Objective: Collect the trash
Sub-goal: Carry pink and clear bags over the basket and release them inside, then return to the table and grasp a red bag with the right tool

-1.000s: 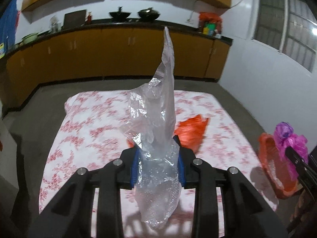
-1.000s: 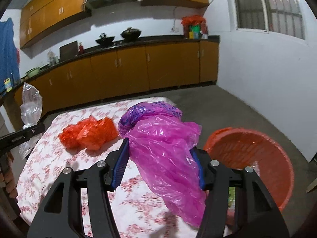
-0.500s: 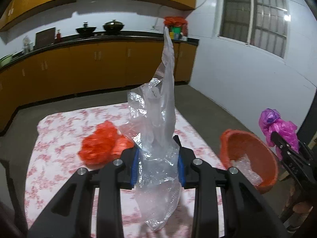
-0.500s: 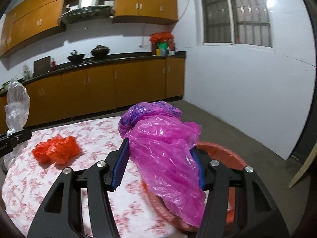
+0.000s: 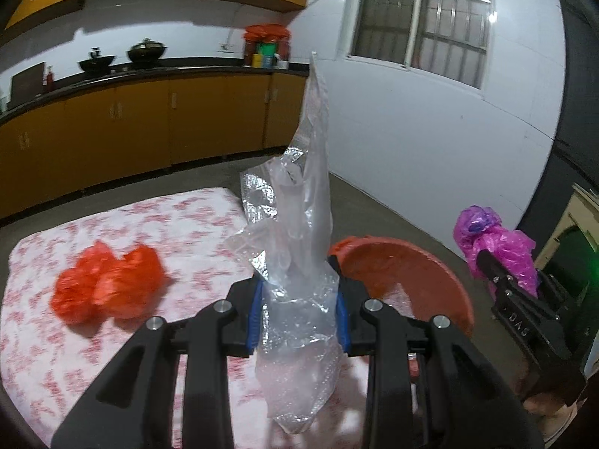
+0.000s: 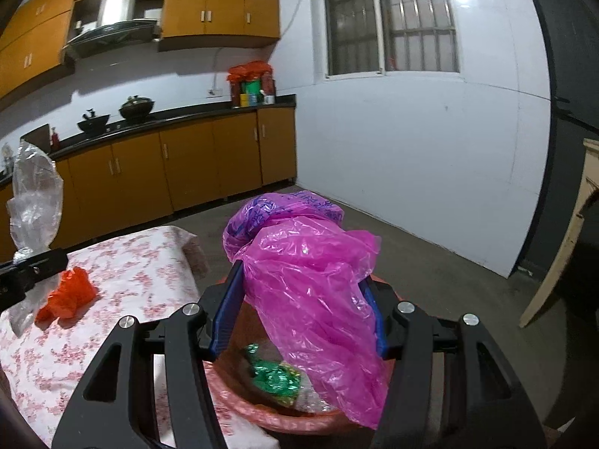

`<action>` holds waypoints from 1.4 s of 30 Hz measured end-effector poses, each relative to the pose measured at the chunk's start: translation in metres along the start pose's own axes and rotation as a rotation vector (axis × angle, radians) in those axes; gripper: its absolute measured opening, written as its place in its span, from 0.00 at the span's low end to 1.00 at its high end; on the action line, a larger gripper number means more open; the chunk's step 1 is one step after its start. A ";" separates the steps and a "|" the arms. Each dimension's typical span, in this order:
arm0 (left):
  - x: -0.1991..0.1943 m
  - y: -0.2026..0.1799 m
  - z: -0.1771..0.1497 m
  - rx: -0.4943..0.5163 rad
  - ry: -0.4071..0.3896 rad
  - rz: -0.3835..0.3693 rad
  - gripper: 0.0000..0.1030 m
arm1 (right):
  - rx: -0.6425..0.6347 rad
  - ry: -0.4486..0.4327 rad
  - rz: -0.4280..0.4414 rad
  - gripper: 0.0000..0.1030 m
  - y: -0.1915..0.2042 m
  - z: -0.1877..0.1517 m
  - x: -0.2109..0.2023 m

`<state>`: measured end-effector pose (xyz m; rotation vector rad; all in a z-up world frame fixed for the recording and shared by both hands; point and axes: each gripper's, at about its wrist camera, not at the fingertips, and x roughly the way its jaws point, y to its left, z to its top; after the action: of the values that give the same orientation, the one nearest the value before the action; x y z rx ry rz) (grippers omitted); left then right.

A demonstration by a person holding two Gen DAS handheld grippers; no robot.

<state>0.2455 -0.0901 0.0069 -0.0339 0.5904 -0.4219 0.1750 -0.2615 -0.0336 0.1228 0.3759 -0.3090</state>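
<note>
My left gripper (image 5: 297, 312) is shut on a clear plastic bag (image 5: 299, 262) that stands up tall between its blue pads, over the table's right part near the orange basket (image 5: 423, 265). My right gripper (image 6: 299, 314) is shut on a crumpled magenta plastic bag (image 6: 310, 284), which hangs over the orange basket (image 6: 284, 422). Green crumpled wrapping (image 6: 275, 374) lies inside the basket. A crumpled orange-red bag (image 5: 108, 288) lies on the floral tablecloth (image 5: 179, 224). From the left wrist view the right gripper (image 5: 505, 277) with the magenta bag (image 5: 494, 247) shows at the right.
The basket stands just off the table's right edge. Behind runs a kitchen counter with orange cabinets (image 6: 187, 172), woks and jars. A white wall with a barred window (image 6: 389, 18) is on the right, and a pale wooden frame (image 6: 561, 247) leans at far right.
Both grippers have swung right, away from the table's middle toward the basket. The magenta bag now hangs over the basket, and the orange-red bag has slid left in both views.
</note>
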 end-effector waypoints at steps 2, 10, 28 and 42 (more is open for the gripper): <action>0.010 -0.010 0.000 0.007 0.010 -0.027 0.30 | 0.011 0.003 -0.012 0.55 -0.008 0.000 0.002; 0.051 -0.040 0.000 0.028 0.046 -0.118 0.30 | 0.070 0.007 -0.037 0.55 -0.032 -0.001 0.011; 0.136 -0.071 -0.007 0.040 0.148 -0.227 0.31 | 0.150 0.023 -0.020 0.55 -0.056 -0.003 0.042; 0.150 -0.042 -0.017 -0.032 0.181 -0.178 0.63 | 0.250 -0.005 -0.003 0.92 -0.071 -0.004 0.043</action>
<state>0.3323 -0.1860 -0.0812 -0.0795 0.7759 -0.5927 0.1890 -0.3394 -0.0583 0.3660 0.3311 -0.3582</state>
